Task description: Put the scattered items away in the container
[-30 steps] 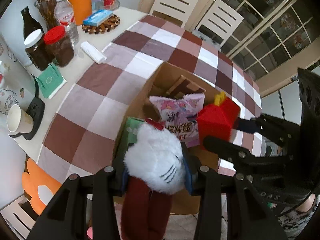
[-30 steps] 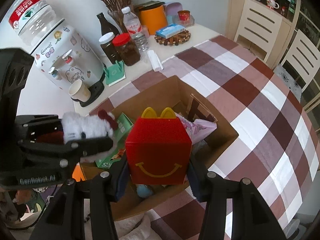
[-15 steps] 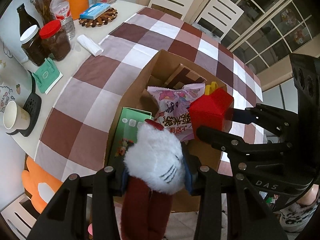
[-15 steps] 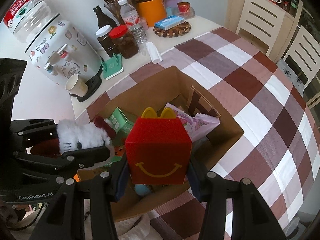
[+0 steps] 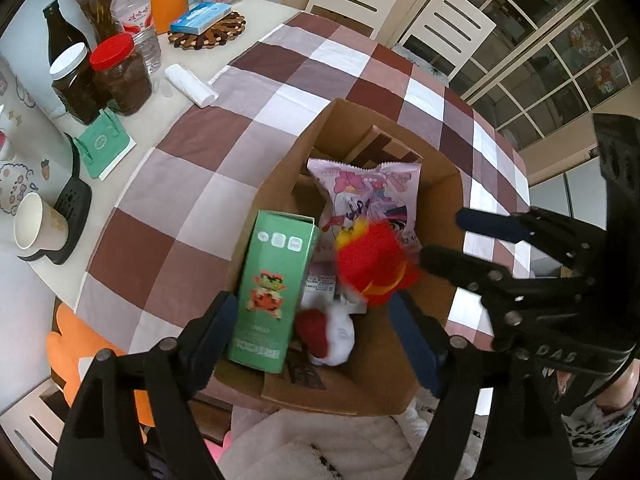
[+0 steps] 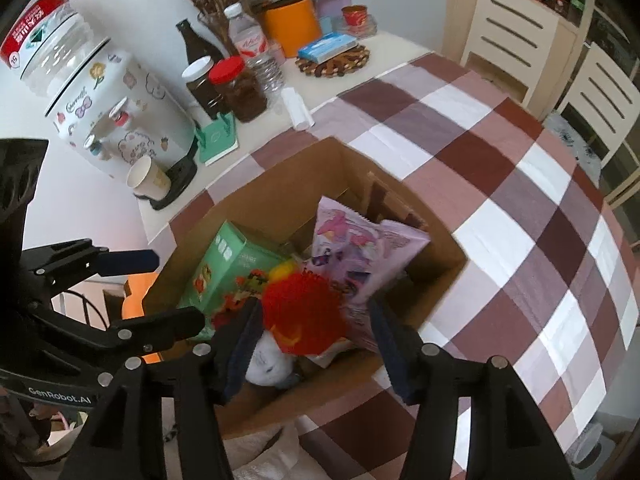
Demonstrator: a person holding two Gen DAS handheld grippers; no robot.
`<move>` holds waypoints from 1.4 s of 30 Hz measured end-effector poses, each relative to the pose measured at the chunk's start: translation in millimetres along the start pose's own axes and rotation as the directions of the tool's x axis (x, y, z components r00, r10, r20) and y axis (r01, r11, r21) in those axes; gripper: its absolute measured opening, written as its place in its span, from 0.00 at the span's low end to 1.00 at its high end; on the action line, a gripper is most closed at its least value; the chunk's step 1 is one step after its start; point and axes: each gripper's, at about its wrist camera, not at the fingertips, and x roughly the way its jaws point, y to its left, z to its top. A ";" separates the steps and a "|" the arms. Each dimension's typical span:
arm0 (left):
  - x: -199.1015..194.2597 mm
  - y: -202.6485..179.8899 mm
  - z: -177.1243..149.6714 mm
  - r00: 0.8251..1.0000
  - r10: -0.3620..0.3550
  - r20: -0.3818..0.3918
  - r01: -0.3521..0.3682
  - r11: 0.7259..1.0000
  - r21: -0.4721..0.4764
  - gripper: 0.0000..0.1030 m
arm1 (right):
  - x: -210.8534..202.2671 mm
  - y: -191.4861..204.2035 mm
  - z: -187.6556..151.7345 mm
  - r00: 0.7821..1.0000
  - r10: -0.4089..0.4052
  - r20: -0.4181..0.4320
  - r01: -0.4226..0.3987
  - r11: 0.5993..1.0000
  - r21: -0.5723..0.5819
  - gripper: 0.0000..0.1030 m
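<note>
Both jaws have just been opening; plush toy (image 5: 334,334) and red box (image 5: 370,266) have dropped from the grippers into the cardboard box (image 5: 450,200). Left gripper (image 5: 316,332) gapes wide, nothing between. Right gripper (image 6: 312,344) stands apart, pads clear of the blurred red box. Green carton (image 5: 272,284) leans at 9 o'clock, long axis 12-to-6. Pink snack bag (image 5: 372,192) stands at 12. Jars (image 5: 120,76), bottles and paper cup (image 5: 36,226) crowd the table's 10 o'clock edge.

Both grippers are black, with silver screws and dark blue pads on their fingers. The left gripper (image 5: 312,332) says "GenRobot.AI" in white letters. The right gripper (image 6: 312,328) says "DAS".
</note>
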 end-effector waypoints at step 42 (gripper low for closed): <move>-27.4 -57.2 -11.3 0.975 0.213 -0.068 -0.200 0.967 0.160 0.95 | -42.9 -12.6 -64.8 0.957 -0.258 -0.134 0.290 0.877 0.383 0.59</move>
